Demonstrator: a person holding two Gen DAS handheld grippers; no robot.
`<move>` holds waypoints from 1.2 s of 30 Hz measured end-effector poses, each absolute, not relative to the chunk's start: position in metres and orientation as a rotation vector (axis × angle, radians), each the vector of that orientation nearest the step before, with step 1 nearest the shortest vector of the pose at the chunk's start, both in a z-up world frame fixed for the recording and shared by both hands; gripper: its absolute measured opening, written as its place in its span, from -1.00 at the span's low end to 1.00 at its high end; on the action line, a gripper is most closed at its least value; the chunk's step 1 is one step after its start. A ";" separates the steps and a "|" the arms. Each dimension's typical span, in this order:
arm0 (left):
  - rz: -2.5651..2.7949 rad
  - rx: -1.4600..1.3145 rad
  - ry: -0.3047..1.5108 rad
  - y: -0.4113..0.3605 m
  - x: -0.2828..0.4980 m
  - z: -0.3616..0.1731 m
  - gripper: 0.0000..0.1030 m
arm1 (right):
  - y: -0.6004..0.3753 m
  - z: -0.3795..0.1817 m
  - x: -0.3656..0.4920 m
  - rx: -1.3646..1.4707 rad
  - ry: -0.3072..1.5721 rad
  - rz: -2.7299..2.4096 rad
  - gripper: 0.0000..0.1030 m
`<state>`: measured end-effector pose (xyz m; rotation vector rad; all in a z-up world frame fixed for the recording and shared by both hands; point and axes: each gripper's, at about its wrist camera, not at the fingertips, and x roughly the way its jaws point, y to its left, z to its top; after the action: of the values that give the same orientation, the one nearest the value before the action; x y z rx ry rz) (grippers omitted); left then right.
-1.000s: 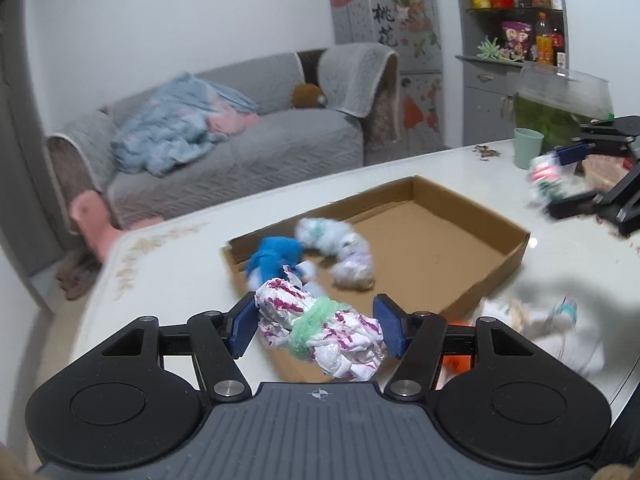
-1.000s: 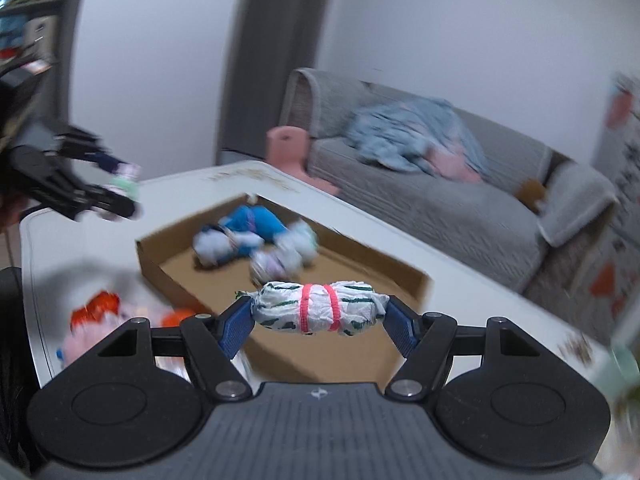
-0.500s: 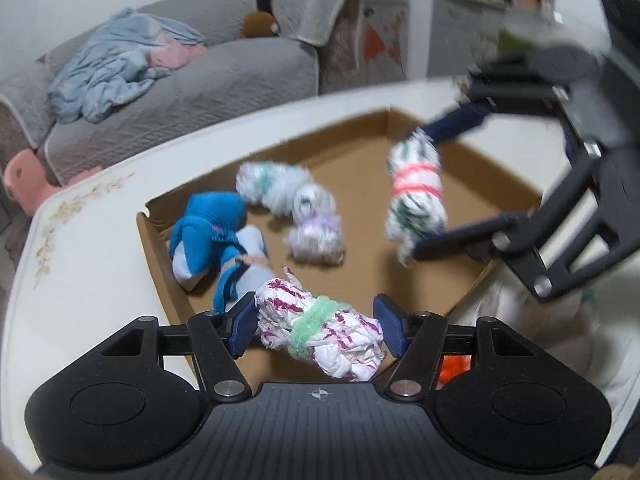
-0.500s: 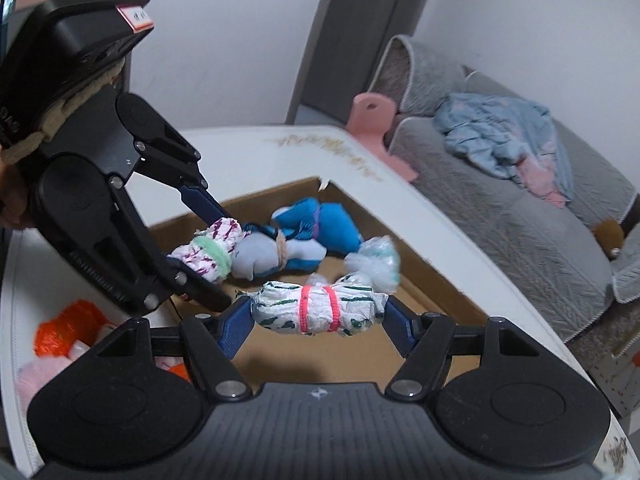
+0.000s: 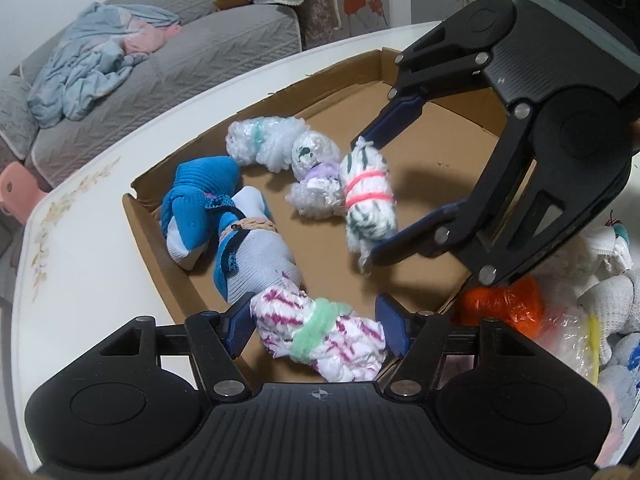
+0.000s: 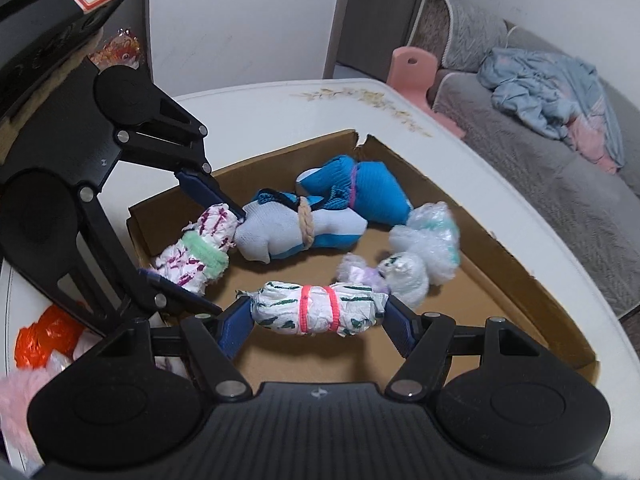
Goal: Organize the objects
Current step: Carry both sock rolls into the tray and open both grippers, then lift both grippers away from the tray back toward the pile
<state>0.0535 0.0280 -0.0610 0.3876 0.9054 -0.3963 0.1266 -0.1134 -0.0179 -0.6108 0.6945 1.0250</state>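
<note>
My left gripper (image 5: 316,316) holds a white bundle with magenta marks and a green band (image 5: 320,336) low over the near corner of the cardboard box (image 5: 440,184); its jaws are opening, the pads still against the bundle's ends. My right gripper (image 6: 320,316) is shut on a white, green-streaked bundle with pink bands (image 6: 320,312) above the box floor (image 6: 500,312). Each view shows the other gripper: the right gripper (image 5: 366,200) and the left gripper (image 6: 224,262). In the box lie two blue-and-white sock bundles (image 5: 240,240) and two bubble-wrap bundles (image 5: 272,144).
Loose bundles and an orange bag (image 5: 500,304) are piled on the white table (image 5: 80,240) right of the box. A grey sofa (image 5: 180,52) with a blue blanket stands beyond the table, with a pink stool (image 6: 412,68) beside it.
Both grippers came together over the box and sank toward it, each with its bundle. The right gripper went from the table's far side to close beside the left one.
</note>
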 end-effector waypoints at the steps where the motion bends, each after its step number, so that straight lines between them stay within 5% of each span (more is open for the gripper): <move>1: -0.397 0.385 0.906 0.028 0.053 -0.061 0.36 | -0.111 -0.019 0.126 -0.609 0.704 1.030 0.27; 18: -0.353 0.376 0.839 0.037 0.031 -0.038 0.99 | -0.093 -0.019 0.124 -0.655 0.765 1.041 0.30; 36: -0.334 0.326 0.797 0.049 0.003 -0.030 0.99 | -0.083 -0.012 0.115 -0.682 0.777 1.007 0.54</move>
<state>0.0025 0.0491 -0.0302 0.3261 0.7969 -0.3342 0.1149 -0.0829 -0.0122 -0.6817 0.7766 1.0073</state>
